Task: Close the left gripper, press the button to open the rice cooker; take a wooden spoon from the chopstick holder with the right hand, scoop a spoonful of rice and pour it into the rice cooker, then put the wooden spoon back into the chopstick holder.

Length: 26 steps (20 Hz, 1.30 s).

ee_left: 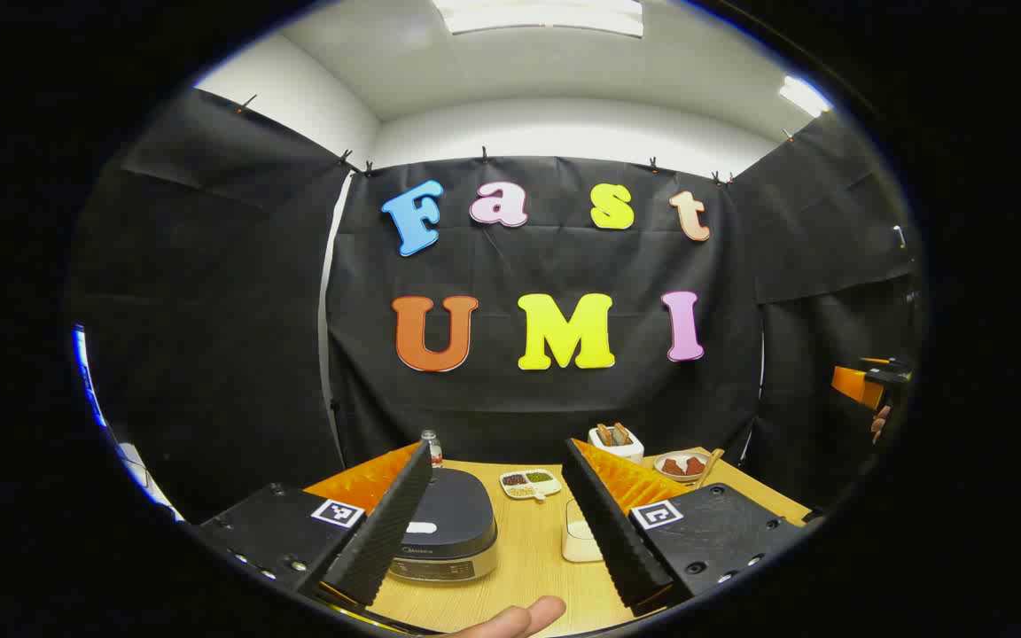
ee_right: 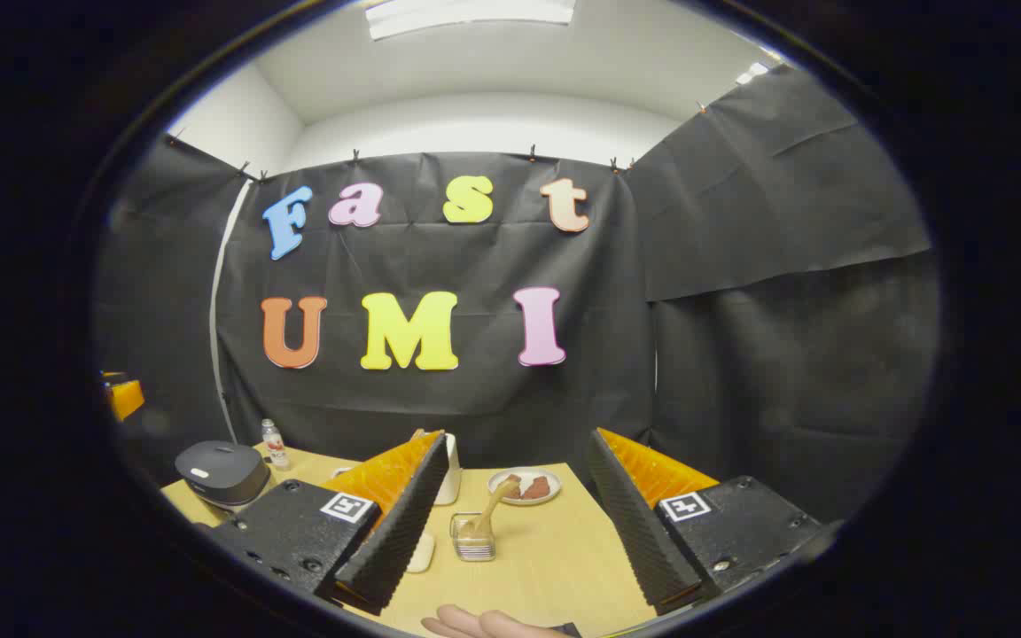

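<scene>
The dark grey rice cooker (ee_left: pixel 444 523) sits on the wooden table (ee_left: pixel 528 567) with its lid down, between the fingers of my left gripper (ee_left: pixel 494 450) and nearer the left one. That gripper is open and holds nothing. A white container (ee_left: pixel 581 532) stands just right of the cooker; I cannot make out its contents. In the right gripper view, a clear chopstick holder (ee_right: pixel 473 537) with a wooden spoon (ee_right: pixel 493 505) leaning in it stands ahead of my right gripper (ee_right: pixel 518 439). It is open and empty. The cooker (ee_right: pixel 222 472) lies far left.
A small bottle (ee_left: pixel 430 447) stands behind the cooker. A divided dish of grains (ee_left: pixel 530 481), a white box (ee_left: pixel 615 440) and a plate of red pieces (ee_left: pixel 681 465) sit toward the back. A thumb (ee_left: pixel 510 620) shows at the near edge.
</scene>
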Motion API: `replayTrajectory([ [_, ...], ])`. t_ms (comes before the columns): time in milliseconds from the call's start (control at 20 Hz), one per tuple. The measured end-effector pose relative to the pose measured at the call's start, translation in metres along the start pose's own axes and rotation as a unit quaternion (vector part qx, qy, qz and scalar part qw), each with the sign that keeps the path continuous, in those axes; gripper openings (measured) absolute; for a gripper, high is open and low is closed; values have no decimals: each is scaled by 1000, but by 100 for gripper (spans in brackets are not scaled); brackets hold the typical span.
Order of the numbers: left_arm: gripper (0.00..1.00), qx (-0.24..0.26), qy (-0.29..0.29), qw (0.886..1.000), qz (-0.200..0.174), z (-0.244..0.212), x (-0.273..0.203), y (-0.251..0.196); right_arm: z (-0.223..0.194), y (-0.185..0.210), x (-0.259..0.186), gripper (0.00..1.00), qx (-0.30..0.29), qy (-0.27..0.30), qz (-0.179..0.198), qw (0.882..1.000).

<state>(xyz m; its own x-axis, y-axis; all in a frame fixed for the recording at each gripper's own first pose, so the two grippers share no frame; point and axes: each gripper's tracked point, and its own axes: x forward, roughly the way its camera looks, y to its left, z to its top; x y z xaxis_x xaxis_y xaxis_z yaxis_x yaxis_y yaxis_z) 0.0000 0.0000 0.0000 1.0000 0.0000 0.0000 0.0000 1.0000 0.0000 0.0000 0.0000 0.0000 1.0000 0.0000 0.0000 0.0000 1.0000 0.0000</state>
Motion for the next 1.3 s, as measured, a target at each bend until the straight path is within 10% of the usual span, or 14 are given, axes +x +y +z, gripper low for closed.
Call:
replayTrajectory([
  [1100, 94, 4, 26, 999, 25, -33, 35, 28, -3, -6, 2, 100, -5, -17, -11, 1000],
  [1300, 68, 6, 51, 999, 16, -51, 48, 31, -6, -10, 5, 100, -3, -15, -13, 1000],
])
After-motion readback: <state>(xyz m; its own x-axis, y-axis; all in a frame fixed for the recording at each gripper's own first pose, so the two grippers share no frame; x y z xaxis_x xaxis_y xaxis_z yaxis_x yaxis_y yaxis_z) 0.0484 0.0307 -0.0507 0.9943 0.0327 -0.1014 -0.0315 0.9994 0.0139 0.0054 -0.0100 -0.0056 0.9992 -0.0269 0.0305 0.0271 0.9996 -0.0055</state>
